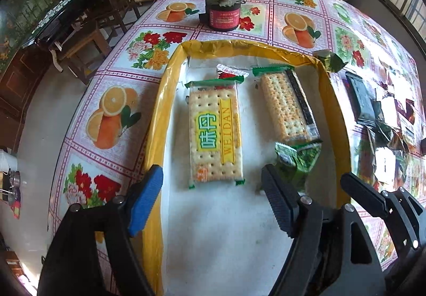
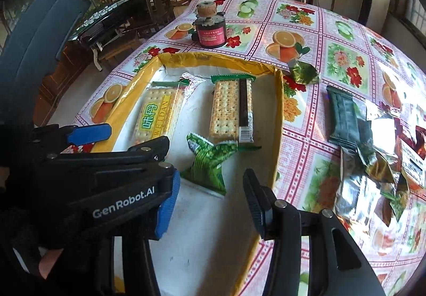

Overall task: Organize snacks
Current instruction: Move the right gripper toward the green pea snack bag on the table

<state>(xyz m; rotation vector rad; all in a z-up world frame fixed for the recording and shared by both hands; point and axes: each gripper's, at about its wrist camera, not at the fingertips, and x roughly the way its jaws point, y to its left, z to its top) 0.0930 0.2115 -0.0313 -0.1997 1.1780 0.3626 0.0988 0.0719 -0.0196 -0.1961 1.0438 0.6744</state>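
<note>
Both the left gripper [image 1: 213, 205] and right gripper [image 2: 211, 205] hang released over the yellow-rimmed white cardboard tray's [image 1: 157, 120] bare near edge, just short of the crumpled green snack packet [image 2: 210, 165].

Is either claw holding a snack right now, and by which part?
No. The left claw and right claw are both open and empty above the tray; the green packet lies loose inside.

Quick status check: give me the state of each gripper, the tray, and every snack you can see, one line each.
left gripper: open, empty, over the tray.
right gripper: open, empty, over the tray.
yellow-rimmed tray: on the table, holding four snacks.
Weidan cracker pack: flat in tray, label up.
second cracker pack: flat in tray, label down.
green snack bag: crumpled, in tray.
small red-and-white packet: in tray, partly under the Weidan pack.
loose snack pile: outside tray, on the table.
</note>
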